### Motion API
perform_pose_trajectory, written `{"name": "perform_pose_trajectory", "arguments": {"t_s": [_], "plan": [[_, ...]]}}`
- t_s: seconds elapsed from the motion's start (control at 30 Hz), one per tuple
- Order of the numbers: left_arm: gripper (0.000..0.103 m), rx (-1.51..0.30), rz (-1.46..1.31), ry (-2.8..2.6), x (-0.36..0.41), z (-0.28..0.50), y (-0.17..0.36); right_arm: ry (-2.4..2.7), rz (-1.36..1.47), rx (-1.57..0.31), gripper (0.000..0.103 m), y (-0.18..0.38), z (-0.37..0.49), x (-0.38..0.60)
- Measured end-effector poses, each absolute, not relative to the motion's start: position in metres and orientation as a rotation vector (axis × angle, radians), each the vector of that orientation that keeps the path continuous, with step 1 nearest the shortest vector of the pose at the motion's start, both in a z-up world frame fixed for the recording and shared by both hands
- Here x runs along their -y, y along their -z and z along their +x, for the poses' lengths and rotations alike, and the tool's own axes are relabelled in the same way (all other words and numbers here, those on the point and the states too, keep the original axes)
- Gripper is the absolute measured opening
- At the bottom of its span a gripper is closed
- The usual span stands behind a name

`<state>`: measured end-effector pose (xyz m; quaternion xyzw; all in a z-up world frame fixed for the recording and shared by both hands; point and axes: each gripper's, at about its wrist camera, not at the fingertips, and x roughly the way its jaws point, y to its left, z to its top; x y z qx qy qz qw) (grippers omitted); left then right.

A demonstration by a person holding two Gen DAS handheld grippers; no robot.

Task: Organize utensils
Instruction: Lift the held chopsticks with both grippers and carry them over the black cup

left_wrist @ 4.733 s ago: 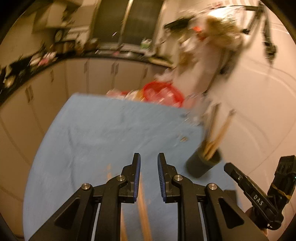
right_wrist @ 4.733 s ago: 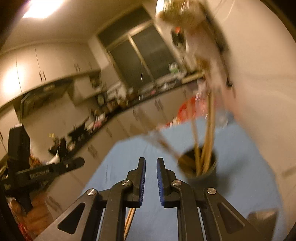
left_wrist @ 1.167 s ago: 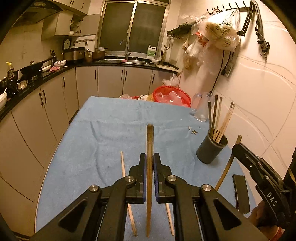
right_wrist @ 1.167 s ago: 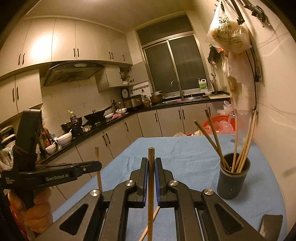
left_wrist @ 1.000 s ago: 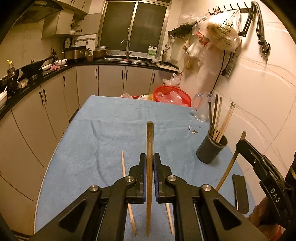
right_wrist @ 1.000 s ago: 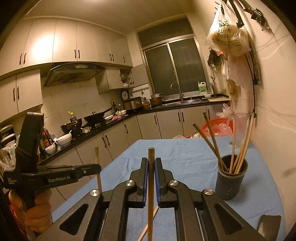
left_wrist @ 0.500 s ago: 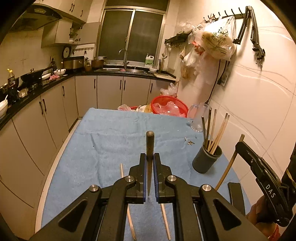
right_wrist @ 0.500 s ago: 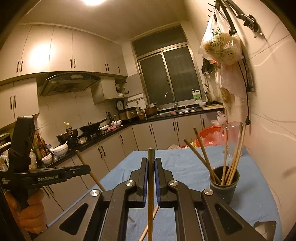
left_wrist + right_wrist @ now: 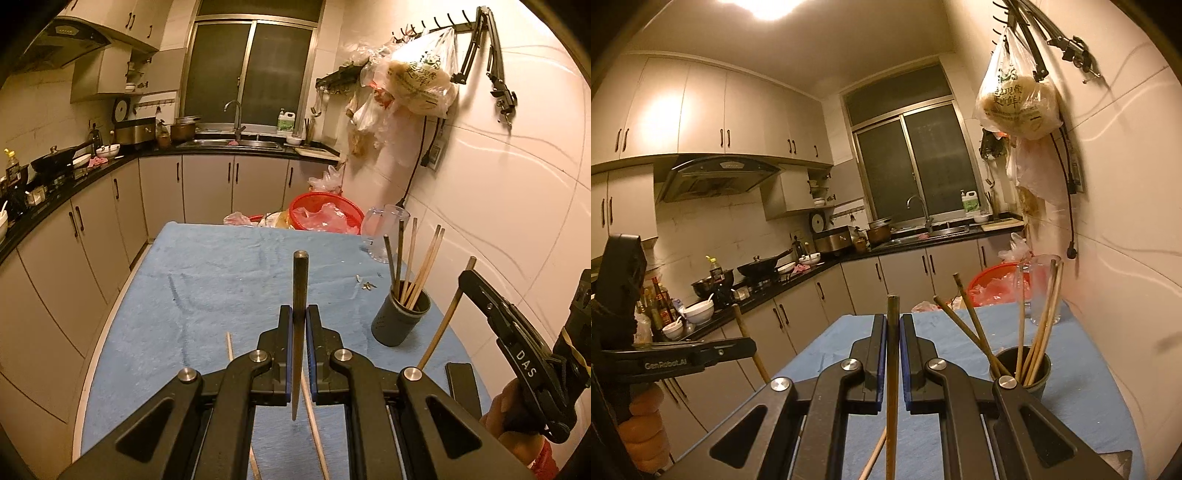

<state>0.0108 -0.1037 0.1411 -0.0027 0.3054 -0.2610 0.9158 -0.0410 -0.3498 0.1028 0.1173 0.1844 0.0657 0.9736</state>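
In the left wrist view my left gripper [image 9: 299, 314] is shut on a dark wooden chopstick [image 9: 300, 280], held upright above the blue cloth [image 9: 207, 280]. A dark grey cup [image 9: 400, 319] with several chopsticks stands to the right. Two loose chopsticks [image 9: 229, 345] lie on the cloth under the jaws. My right gripper [image 9: 467, 280] comes in from the right, clamped on a slanted chopstick [image 9: 443, 321]. In the right wrist view the right gripper [image 9: 893, 325] is shut on its chopstick [image 9: 892, 369], left of the cup [image 9: 1034, 369]. The left gripper [image 9: 750, 345] shows at the left.
A red basket [image 9: 325, 216] and a glass jug [image 9: 384, 232] stand at the table's far end. A flat black object [image 9: 463, 384] lies near the right front. Small scraps [image 9: 365, 284] lie by the cup. A tiled wall runs along the right, cabinets along the left.
Both grippers, empty several seconds ago, now each grip a chopstick. Over the last second the left one has risen with its chopstick; the right has tilted slightly upward.
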Motion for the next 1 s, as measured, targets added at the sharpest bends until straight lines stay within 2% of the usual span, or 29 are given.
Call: {"name": "perform_pose_trajectory", "arguments": {"t_s": [1.0], "plan": [[0.007,-0.624,0.057,0.576,0.133,0.003,-0.145,-0.128,0.254,-0.369,0.007,-0.111,-0.042,0.368]]}}
